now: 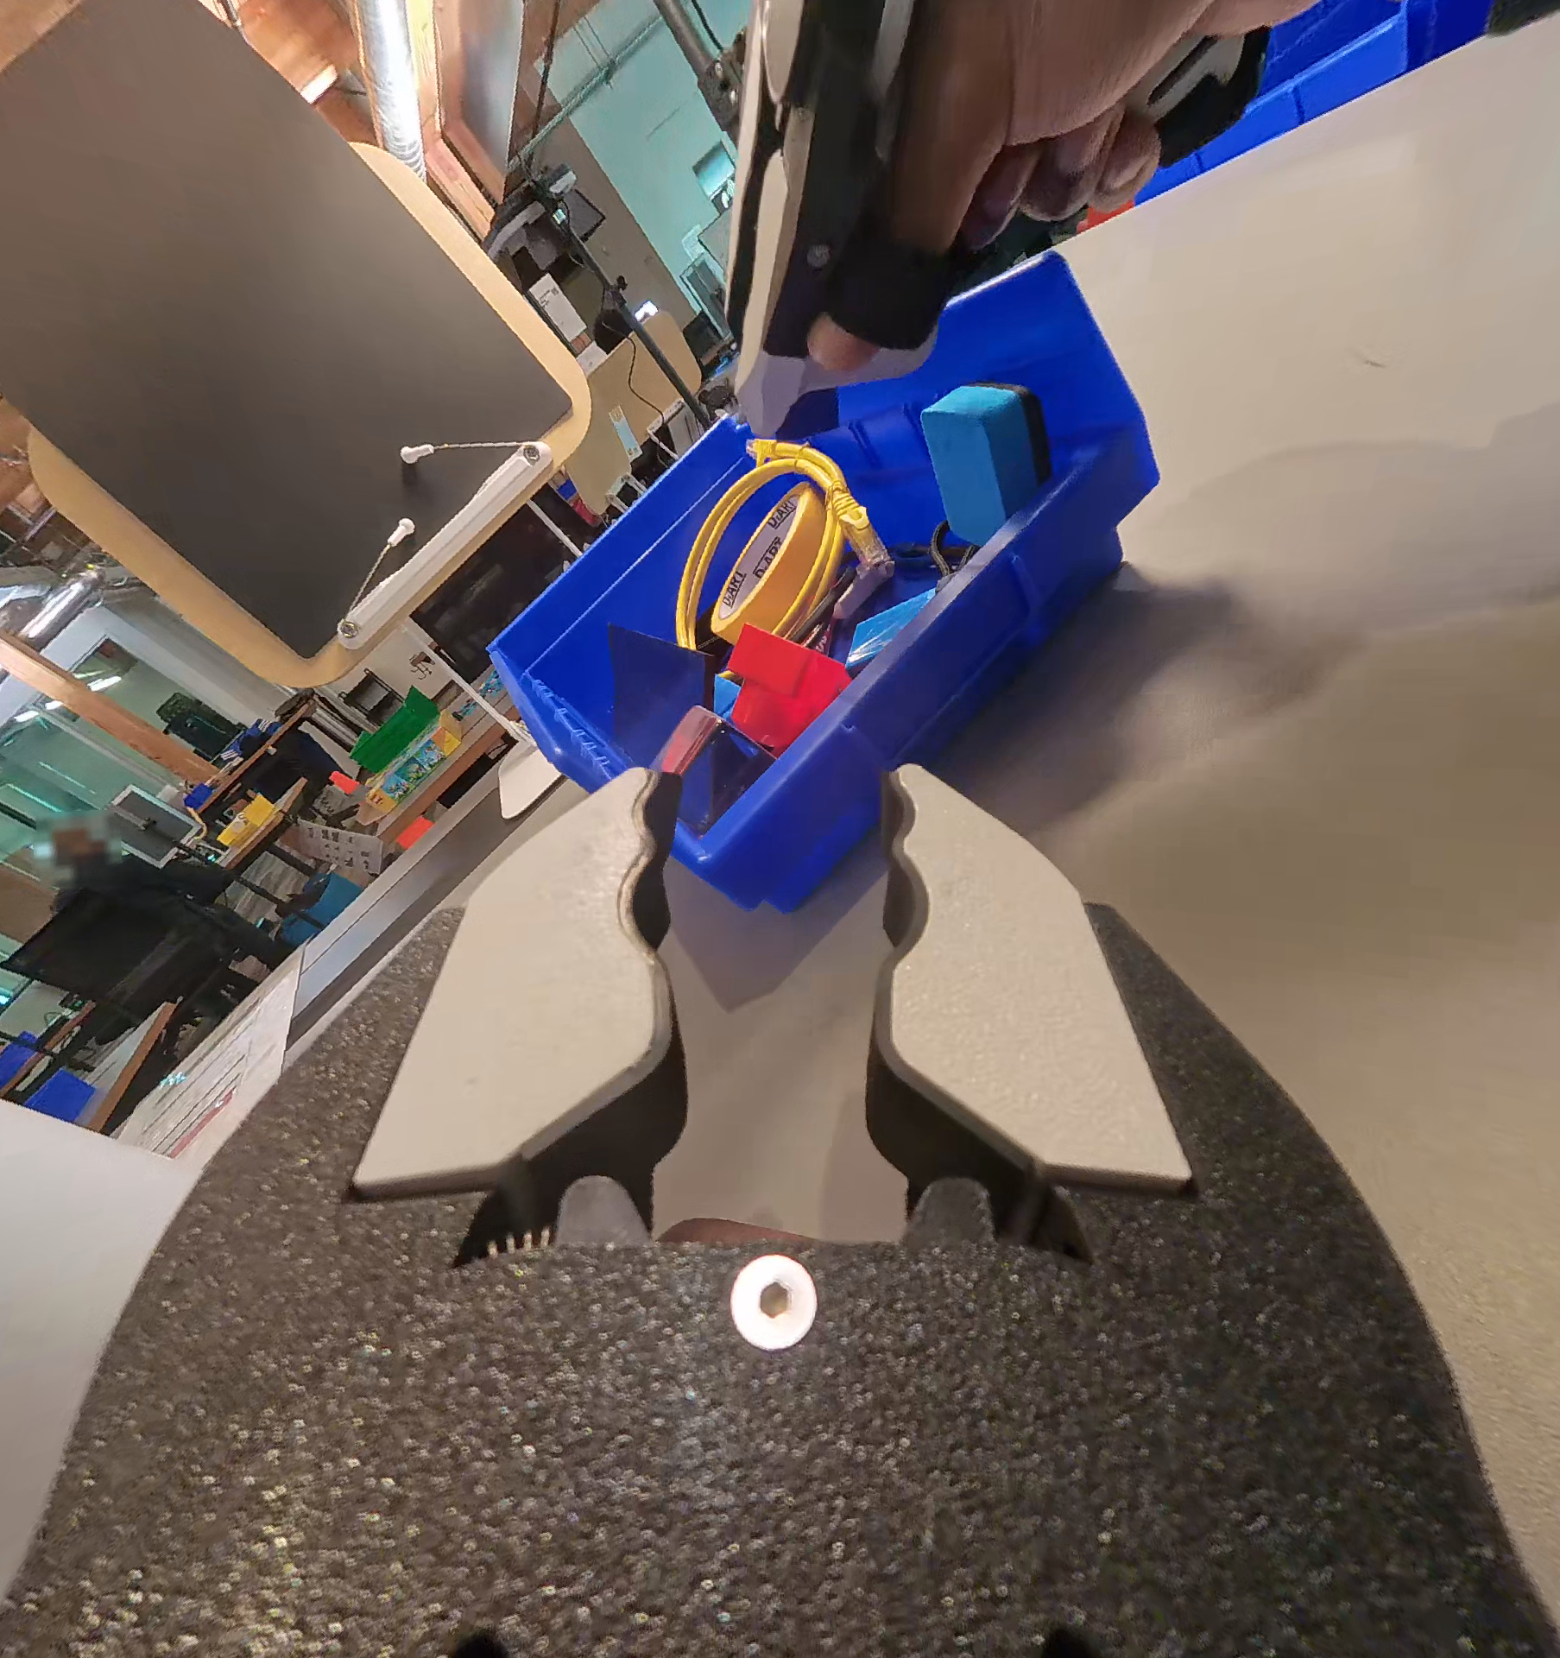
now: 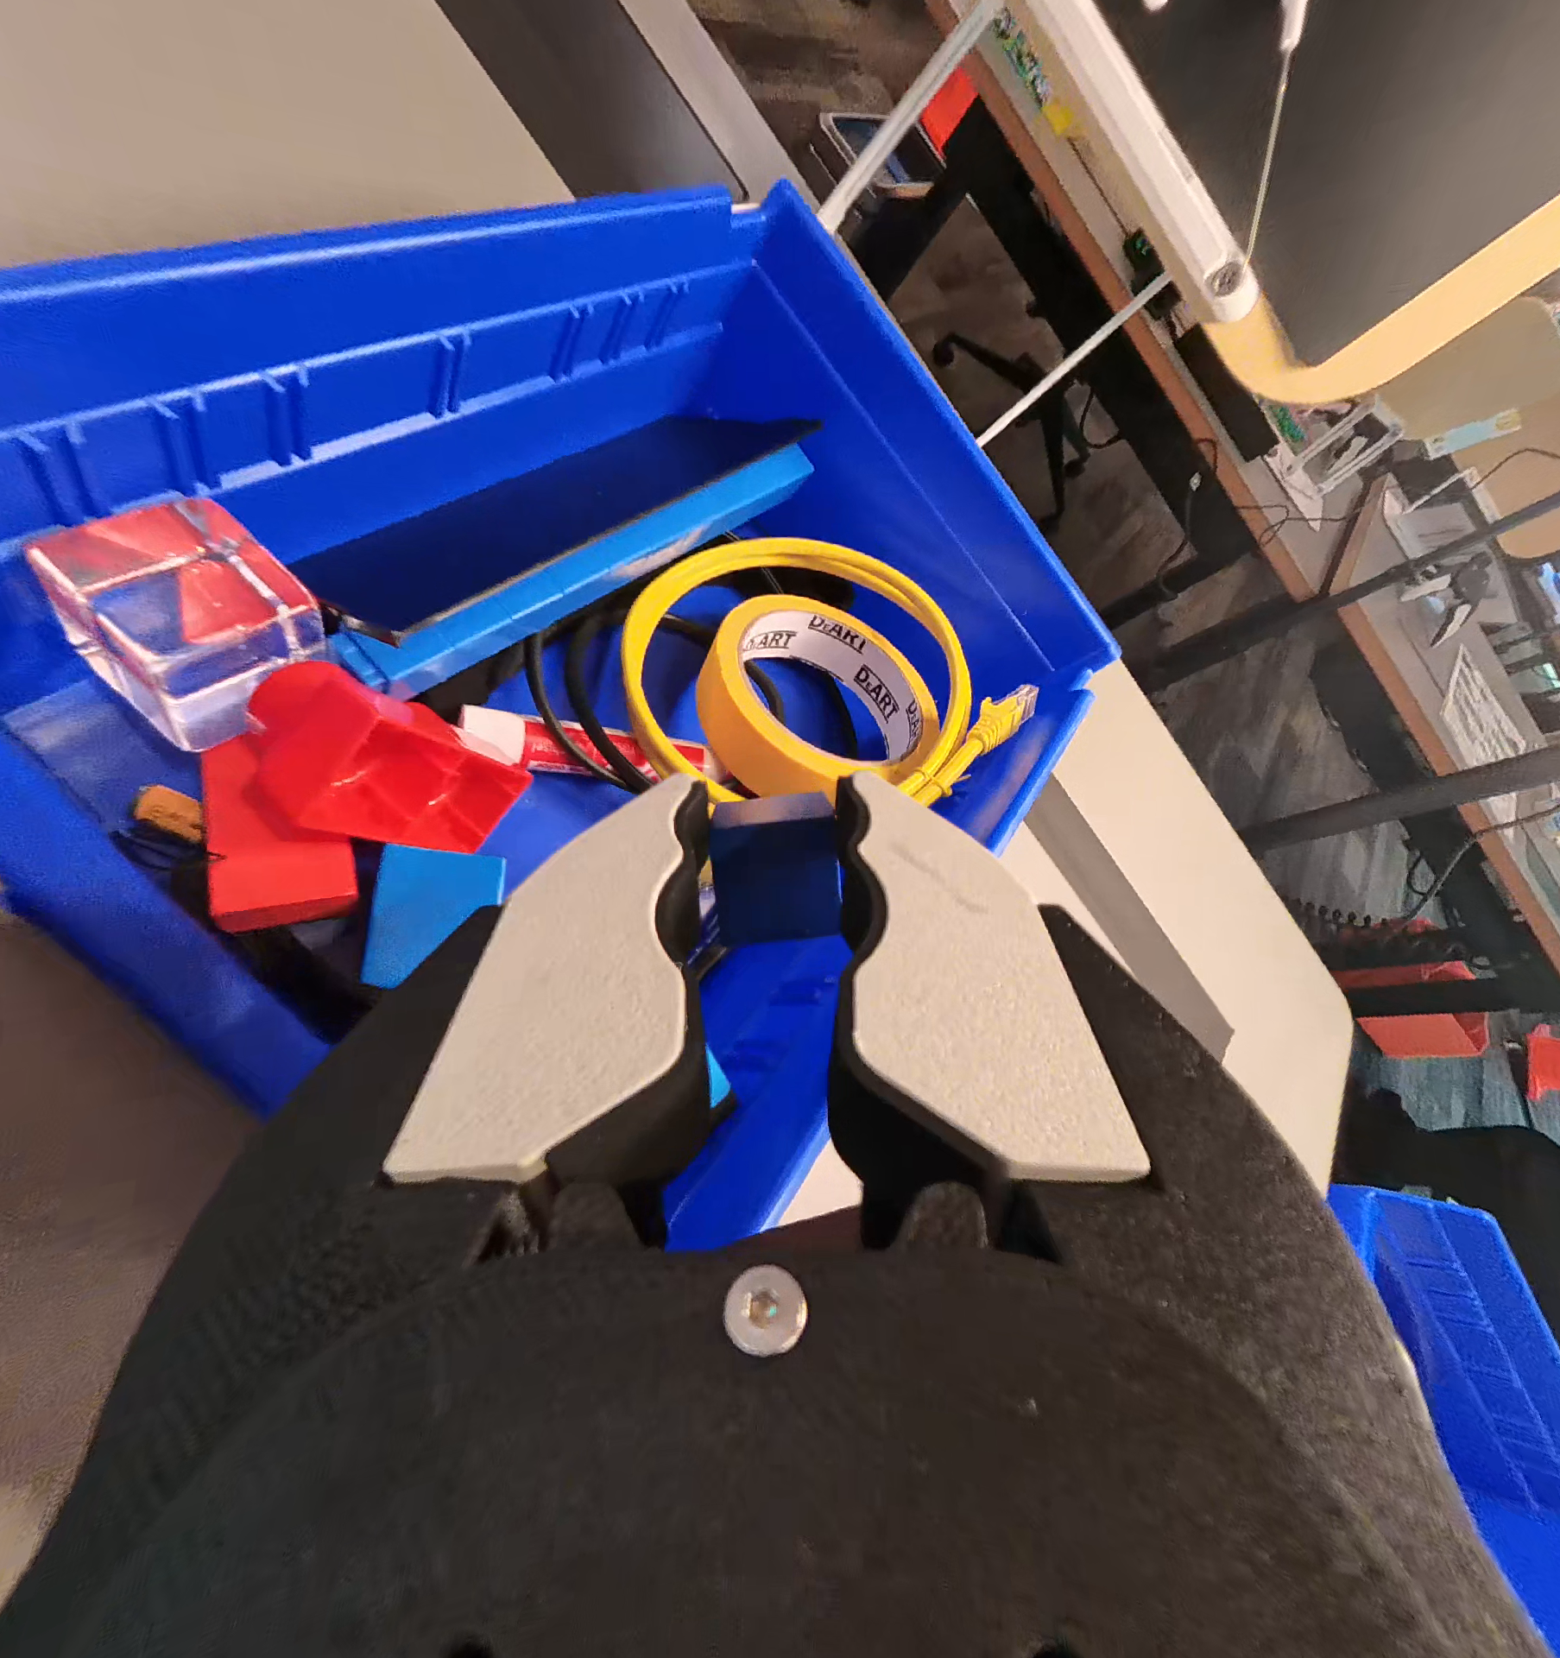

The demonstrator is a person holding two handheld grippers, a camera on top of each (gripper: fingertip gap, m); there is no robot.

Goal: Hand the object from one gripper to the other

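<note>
- Right tool (image 2: 767, 839) clamped on dark blue cube (image 2: 771, 875), over blue bin (image 2: 489, 296).
- Left tool (image 1: 771, 843) spread, empty, low over bench (image 1: 1341, 807), near bin's end.
- Cube up and ahead of left tool; likely lift it toward left.

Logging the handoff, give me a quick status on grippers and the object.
Right gripper shut on blue cube, over the bin. Left gripper open, empty, at the bin's near corner. Tape and yellow cable lie below.
</note>
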